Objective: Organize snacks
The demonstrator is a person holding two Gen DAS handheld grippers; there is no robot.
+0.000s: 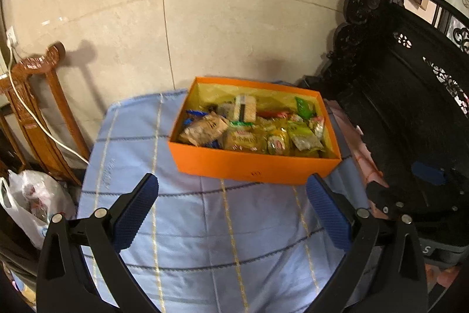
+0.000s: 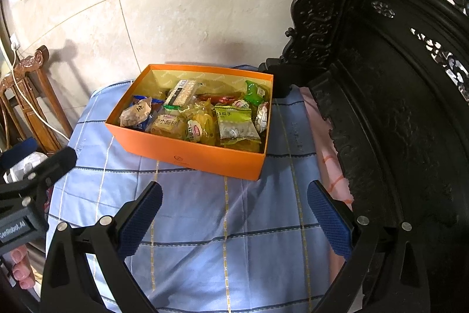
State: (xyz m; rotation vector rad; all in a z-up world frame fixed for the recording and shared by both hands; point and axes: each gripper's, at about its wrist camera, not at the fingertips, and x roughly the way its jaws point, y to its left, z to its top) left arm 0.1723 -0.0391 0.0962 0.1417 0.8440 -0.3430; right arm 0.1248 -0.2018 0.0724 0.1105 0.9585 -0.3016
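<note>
An orange box (image 1: 249, 166) stands on a blue checked cloth (image 1: 190, 225). It also shows in the right wrist view (image 2: 199, 157). It holds several snack packets: a brown packet (image 1: 205, 128), yellow bread packets (image 2: 170, 123), a green seed packet (image 2: 237, 126) and a cracker pack (image 1: 245, 107). My left gripper (image 1: 231, 187) is open and empty, in front of the box. My right gripper (image 2: 234, 192) is open and empty, also in front of the box. The left gripper also shows at the left edge of the right wrist view (image 2: 38, 166).
A dark carved wooden headboard (image 2: 395, 107) rises on the right. A brown wooden chair (image 1: 38, 113) with a white cable (image 1: 29, 107) stands left. A white plastic bag (image 1: 32, 201) lies below it. A tiled wall (image 1: 205, 19) is behind.
</note>
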